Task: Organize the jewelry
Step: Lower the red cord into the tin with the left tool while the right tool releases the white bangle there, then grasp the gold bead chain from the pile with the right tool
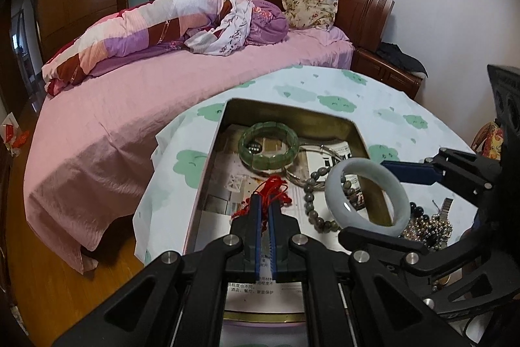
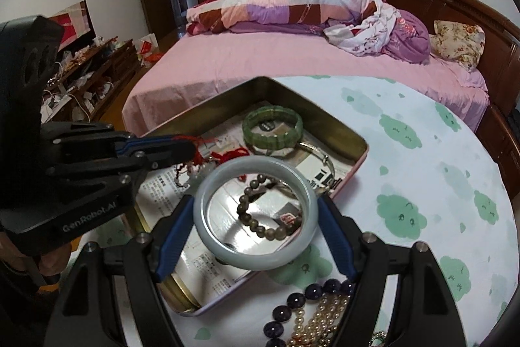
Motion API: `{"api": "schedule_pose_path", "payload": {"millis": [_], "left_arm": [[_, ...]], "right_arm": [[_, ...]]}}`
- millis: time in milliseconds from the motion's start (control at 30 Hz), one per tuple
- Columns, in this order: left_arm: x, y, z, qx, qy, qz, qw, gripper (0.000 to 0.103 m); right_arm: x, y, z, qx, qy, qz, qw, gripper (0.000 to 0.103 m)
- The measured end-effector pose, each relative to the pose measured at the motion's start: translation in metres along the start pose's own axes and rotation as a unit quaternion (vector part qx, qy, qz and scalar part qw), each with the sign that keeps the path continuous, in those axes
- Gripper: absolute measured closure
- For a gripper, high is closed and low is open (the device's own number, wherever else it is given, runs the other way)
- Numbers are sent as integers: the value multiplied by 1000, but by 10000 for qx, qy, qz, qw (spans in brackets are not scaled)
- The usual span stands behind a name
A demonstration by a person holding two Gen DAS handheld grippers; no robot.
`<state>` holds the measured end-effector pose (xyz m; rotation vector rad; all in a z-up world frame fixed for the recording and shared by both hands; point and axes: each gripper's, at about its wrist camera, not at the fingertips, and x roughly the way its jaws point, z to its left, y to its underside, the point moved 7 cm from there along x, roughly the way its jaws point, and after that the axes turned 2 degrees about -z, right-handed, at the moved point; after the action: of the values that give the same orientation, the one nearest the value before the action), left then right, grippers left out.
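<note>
Your right gripper (image 2: 256, 223) holds the pale jade bangle (image 2: 255, 212) across its width, one blue pad on each side of the ring, over the near corner of the open tin (image 2: 325, 127). Your left gripper (image 1: 265, 204) is pressed together on a red knotted cord (image 1: 276, 186), its tassel hanging over the tin's paper-lined floor.

To set the bangle down well, I would lower it until its rim rests on the paper, then spread the pads; it is smooth, glossy stone, probably brittle, and a drop onto metal could chip it. Aim for bare floor clear of the bead bracelet (image 2: 269, 210), which lies right beneath the ring. The cord is soft and limp, so drape it in and let go low, away from the other pieces, or it may snag.

Farther back in the tin lie a green segmented bracelet (image 2: 273, 130), chunky and faceted, and a thin silver bangle (image 2: 320, 155). Outside the tin, on the cloth with green clouds (image 2: 422, 184), wait dark round beads (image 2: 305, 298) and a pearl strand (image 2: 321, 321), tangled together.
</note>
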<state>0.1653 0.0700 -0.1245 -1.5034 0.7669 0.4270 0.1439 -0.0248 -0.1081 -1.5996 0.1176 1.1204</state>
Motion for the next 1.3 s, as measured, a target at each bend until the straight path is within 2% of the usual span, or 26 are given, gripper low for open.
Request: {"api": "schedule_pose_path", "payload": {"millis": [467,600,633,733,800,867,1033,1133,1300], "left_arm": [[7,6,1,22,-57,109,9999,100],[7,7,1,-132,61,200,9997,98],[6,7,1,-141,60,210,9997,93],[0,4,5,-209,-111,128,9996,59],[-7,1,3,-315,116,49,9994,46],[-14,-2,2,-304,15,-52,9995,31],[-26,-8,-8,-139,-70,-262,9995,26],[-28,-7,-14,-59,-140,-240,9996,26],[-34,-1,-33,-9,-7,-268,9996,26]], "right_arm": [[4,1,8,-272,142,57,9995,25],[6,1,10,-346,180,100,9992,24],[6,1,9,-328,161,88,9993,24],[1,1,7,-244,73,51,9997,21],[-5,0,3,-210,122,-25,9997,19],[-9,0,0,-202,160,-47,9997,18],[-32,4,-19,-63,232,-167,9996,14],[-46,10,-39,98,385,-201,9990,14],[-70,25,-77,439,724,-249,9961,14]]}}
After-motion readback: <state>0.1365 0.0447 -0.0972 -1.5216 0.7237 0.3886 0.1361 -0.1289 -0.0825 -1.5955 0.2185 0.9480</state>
